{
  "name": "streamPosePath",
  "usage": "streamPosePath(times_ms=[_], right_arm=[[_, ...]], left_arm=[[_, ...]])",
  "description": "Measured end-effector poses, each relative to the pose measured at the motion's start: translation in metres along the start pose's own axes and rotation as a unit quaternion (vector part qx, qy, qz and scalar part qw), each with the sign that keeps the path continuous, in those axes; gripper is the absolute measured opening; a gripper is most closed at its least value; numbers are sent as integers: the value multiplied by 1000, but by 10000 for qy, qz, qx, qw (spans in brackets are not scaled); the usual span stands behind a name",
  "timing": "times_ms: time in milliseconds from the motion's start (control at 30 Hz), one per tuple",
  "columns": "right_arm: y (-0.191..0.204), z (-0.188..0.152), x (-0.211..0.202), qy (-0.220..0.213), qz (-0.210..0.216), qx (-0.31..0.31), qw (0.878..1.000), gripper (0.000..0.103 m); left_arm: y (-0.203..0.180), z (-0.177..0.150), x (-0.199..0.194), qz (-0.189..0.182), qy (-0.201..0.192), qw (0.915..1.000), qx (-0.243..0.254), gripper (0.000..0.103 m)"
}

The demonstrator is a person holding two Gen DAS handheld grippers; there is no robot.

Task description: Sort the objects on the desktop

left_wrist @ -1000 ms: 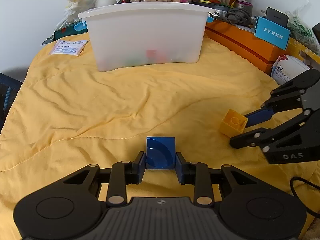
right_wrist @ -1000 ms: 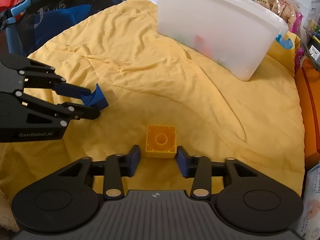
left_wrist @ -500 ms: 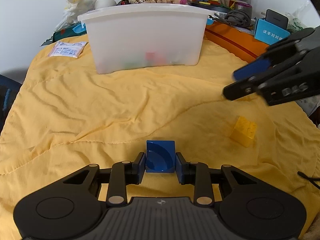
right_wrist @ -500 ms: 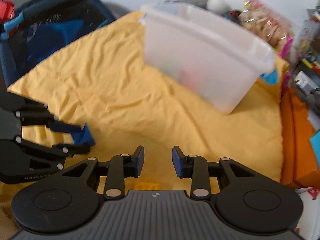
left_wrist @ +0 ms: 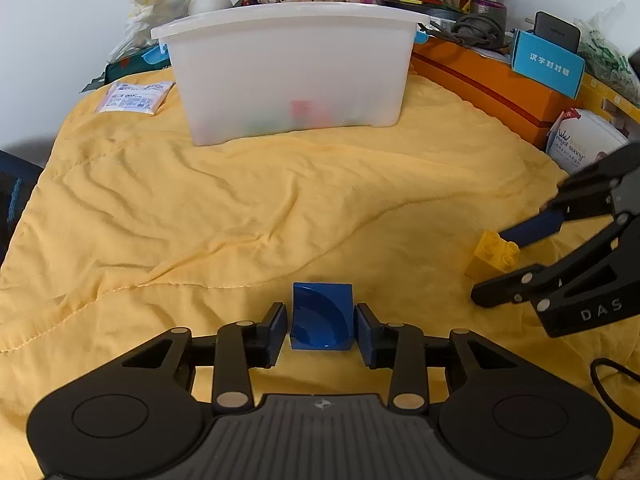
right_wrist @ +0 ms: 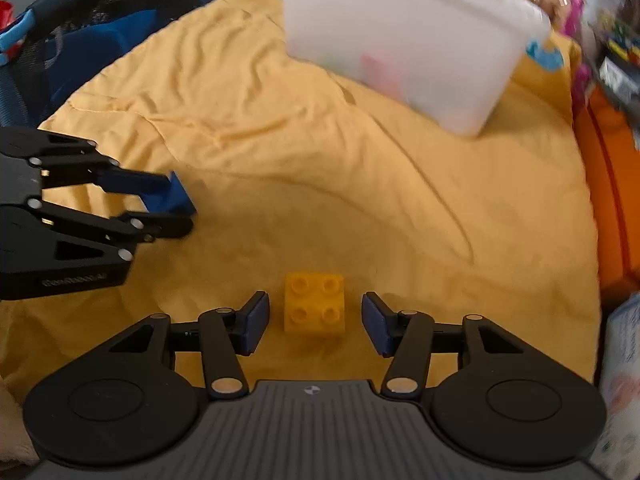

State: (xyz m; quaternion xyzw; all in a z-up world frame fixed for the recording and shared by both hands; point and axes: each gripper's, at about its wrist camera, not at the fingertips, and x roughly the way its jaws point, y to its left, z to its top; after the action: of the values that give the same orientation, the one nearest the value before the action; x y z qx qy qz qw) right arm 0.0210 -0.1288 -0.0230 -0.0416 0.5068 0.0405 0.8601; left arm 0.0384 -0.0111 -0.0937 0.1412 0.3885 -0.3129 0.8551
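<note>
A blue block with a curved hollow (left_wrist: 322, 316) rests on the yellow cloth (left_wrist: 240, 208) between the pads of my left gripper (left_wrist: 321, 330). Its jaws are opening, and a thin gap shows on each side of the block. To the right, a yellow studded brick (right_wrist: 314, 304) sits studs up between the pads of my right gripper (right_wrist: 314, 322). Those jaws are opening too and stand well off the brick. The left wrist view shows the same brick (left_wrist: 494, 254) and right gripper (left_wrist: 489, 267). The right wrist view shows the blue block (right_wrist: 176, 196).
A translucent white bin (left_wrist: 288, 80) with a few coloured pieces inside stands at the back of the cloth. An orange box (left_wrist: 492, 84), a blue carton (left_wrist: 548, 62) and a white bag (left_wrist: 580, 144) line the right side. A small packet (left_wrist: 136, 96) lies back left.
My right gripper lifted away, then came back down around the yellow brick with wider jaws; the brick now shows its studs. My left jaws eased off the blue block.
</note>
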Motion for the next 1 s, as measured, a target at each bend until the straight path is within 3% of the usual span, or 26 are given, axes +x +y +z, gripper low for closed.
streamPosePath(times_ms=[100,200,333,567,667,833,1000], right_arm=[[-3,-6,-1,-88,149,129,9998,35],[2,-4,-4,-81,72,-8,9999,34],[0,8,-18,-286,29,-44,9996,34],[-40,92,-62,-1557,-547,-28,9863,35],[-59,135,-71,-1977,-855,89,9765,34],[-92,188,-58,-1947,-845,670,9749,35],[-105,201,-32,-1557,-956,917,9789,36]], left_arm=[[2,0,0,-99,-15,9999,-37,34],[5,4,-6,-345,-115,9991,-236,34],[8,29,-21,-267,-548,9981,-52,34],[37,143,-34,-24,-1710,9851,153,34],[46,191,-30,93,-1980,9799,206,34],[57,239,6,38,-1715,9852,27,34],[68,243,49,-117,-1044,9934,-453,34]])
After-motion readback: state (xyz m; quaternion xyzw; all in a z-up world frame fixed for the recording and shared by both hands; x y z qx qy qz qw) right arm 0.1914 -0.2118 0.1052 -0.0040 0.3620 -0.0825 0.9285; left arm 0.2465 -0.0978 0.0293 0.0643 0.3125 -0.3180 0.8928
